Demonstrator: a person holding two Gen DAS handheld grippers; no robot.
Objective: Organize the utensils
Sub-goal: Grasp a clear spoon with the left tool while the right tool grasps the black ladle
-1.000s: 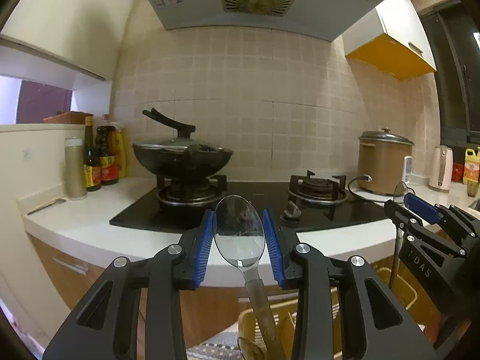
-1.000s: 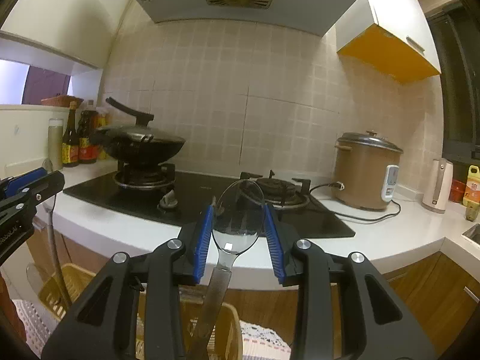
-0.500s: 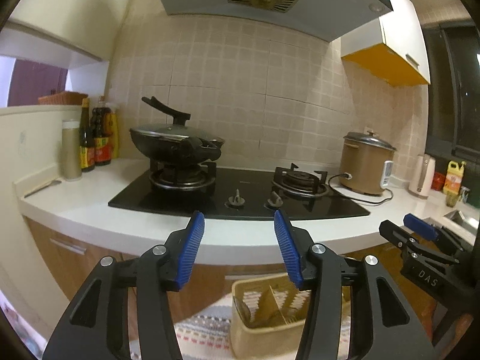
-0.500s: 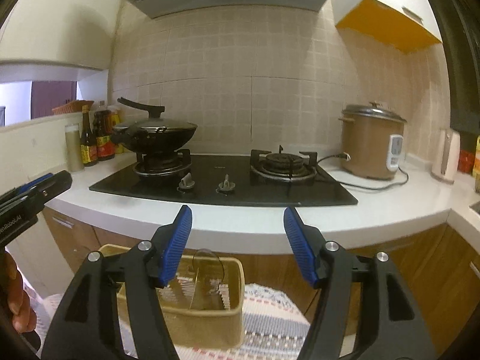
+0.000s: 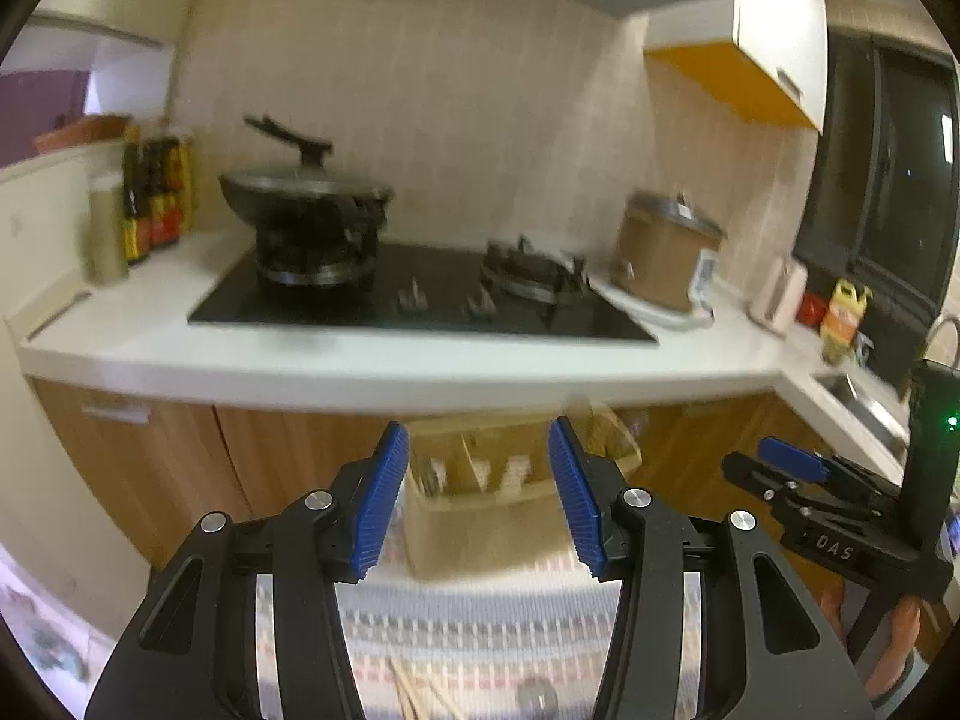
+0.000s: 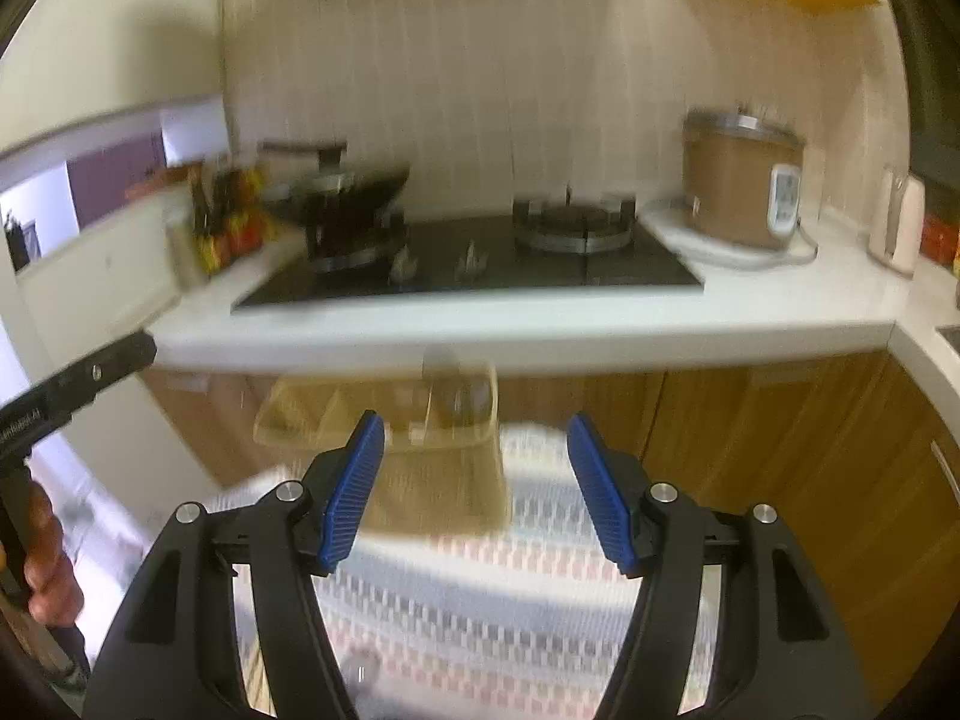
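Note:
A yellow divided utensil holder (image 5: 480, 525) stands on a patterned cloth (image 5: 480, 630) below the counter, with utensils upright in its compartments. My left gripper (image 5: 478, 498) hangs in front of it, open, with nothing between the blue pads. A pair of wooden chopsticks (image 5: 414, 693) lies on the cloth at the bottom edge. In the right wrist view the holder (image 6: 438, 480) is blurred, and a spoon (image 6: 444, 381) stands in it. My right gripper (image 6: 477, 492) is open and empty, short of the holder. Each gripper shows in the other's view: right gripper (image 5: 798, 474), left gripper (image 6: 78, 384).
A white counter (image 5: 384, 363) carries a black hob (image 5: 420, 300) with a lidded wok (image 5: 306, 198), sauce bottles (image 5: 150, 204) and a brown rice cooker (image 5: 666, 252). Wooden cabinet doors (image 6: 780, 450) lie behind the holder. A person's hand (image 6: 42, 570) holds the left gripper's handle.
Both grippers let go of a spoon each and opened. They have drawn back from the holder and tipped downward, so the holder and cloth now show further ahead.

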